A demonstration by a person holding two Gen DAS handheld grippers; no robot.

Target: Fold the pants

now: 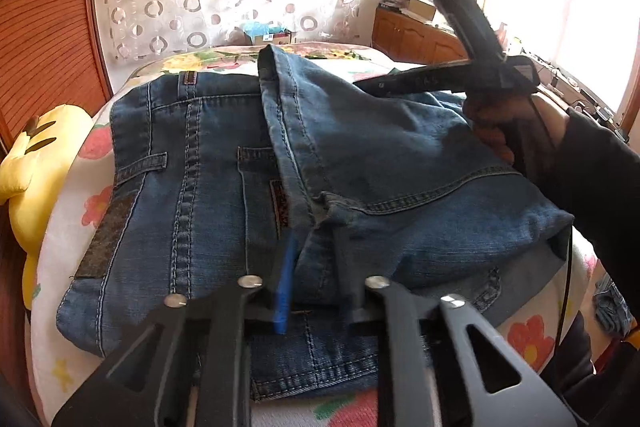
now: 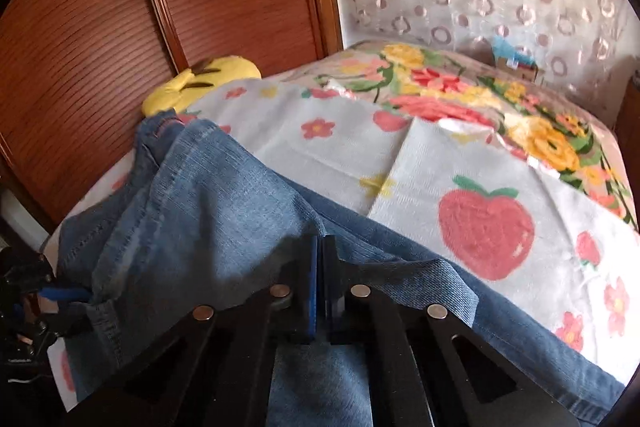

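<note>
Blue denim jeans (image 1: 208, 163) lie on the bed, legs folded back over the seat. My left gripper (image 1: 314, 259) has its fingers a little apart around the leg-hem fold near the back pocket, blue pad (image 1: 285, 291) on the left. It looks closed on that denim. In the right wrist view my right gripper (image 2: 320, 283) has its pads pressed together on a fold of the jeans (image 2: 208, 211) near the bed's near edge. The left gripper shows at the far left (image 2: 60, 295). The right gripper and hand show at upper right in the left wrist view (image 1: 492, 67).
A bedspread with strawberries and flowers (image 2: 480, 163) covers the bed. A yellow plush pillow (image 1: 32, 147) lies by the wooden wardrobe (image 2: 100, 27). A wooden cabinet (image 1: 412, 31) stands under the window. More denim (image 1: 612, 303) lies at the right edge.
</note>
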